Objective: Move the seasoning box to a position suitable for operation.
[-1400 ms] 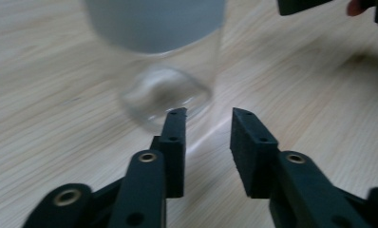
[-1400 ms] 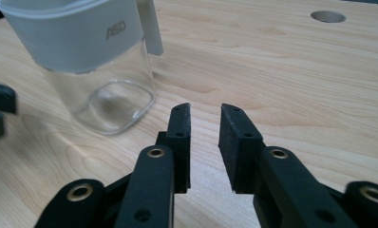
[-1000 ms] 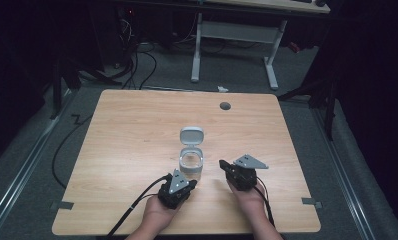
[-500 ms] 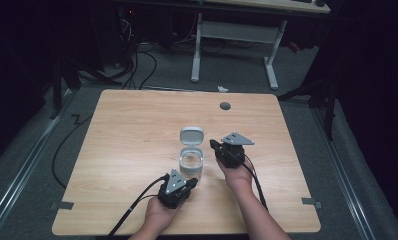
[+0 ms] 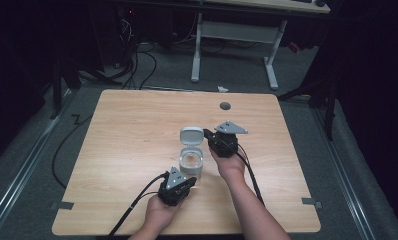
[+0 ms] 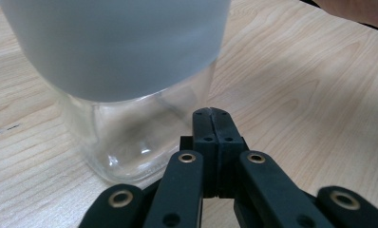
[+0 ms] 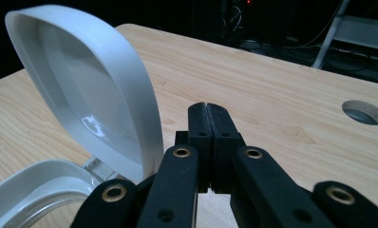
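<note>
- The jar (image 5: 192,162) sits just nearer me than the worktop (image 5: 127,130) centre, its hinged lid (image 5: 191,135) standing open.
- My left gripper (image 6: 211,114) is at the jar's near side, jaws pressed together, empty; my right gripper (image 7: 209,108) is beside the lid, jaws likewise.
- I judge the clear body rigid, slick and breakable, so grip the grey collar (image 6: 116,42); the lid looks light.
</note>
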{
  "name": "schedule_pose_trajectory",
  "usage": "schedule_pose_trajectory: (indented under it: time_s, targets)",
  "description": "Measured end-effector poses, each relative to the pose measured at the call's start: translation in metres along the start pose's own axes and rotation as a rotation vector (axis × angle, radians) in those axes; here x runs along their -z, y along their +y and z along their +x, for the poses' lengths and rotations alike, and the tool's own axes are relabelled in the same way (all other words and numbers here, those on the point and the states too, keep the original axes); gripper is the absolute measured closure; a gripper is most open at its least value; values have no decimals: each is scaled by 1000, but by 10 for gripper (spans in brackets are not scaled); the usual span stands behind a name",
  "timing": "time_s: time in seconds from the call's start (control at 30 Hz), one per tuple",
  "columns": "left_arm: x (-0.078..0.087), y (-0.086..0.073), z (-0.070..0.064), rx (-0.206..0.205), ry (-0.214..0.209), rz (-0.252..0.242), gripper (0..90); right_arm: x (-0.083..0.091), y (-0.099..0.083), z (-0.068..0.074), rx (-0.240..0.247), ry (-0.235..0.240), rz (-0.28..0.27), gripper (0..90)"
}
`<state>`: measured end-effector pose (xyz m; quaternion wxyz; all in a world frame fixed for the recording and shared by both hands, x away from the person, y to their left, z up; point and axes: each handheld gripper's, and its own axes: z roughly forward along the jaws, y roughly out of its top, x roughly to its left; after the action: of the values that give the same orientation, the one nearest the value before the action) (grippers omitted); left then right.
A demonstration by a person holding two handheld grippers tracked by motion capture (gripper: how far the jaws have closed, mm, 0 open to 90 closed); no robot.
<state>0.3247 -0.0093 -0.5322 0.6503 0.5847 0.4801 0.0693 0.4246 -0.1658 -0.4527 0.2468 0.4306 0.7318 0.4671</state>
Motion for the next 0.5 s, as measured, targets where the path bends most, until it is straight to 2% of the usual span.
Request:
schedule_pose_trajectory:
  time_s: [0.17, 0.3, 0.5]
  targets:
    - [-1, 0, 1, 6, 6, 1, 900, 1, 0, -2, 1, 9, 1, 898]
    - [-1, 1, 1, 8, 5, 1, 900, 5, 4, -3, -4, 11, -19, 898]
    - [-1, 1, 1, 14, 5, 5, 900, 3, 6, 1, 10, 22, -18, 898]
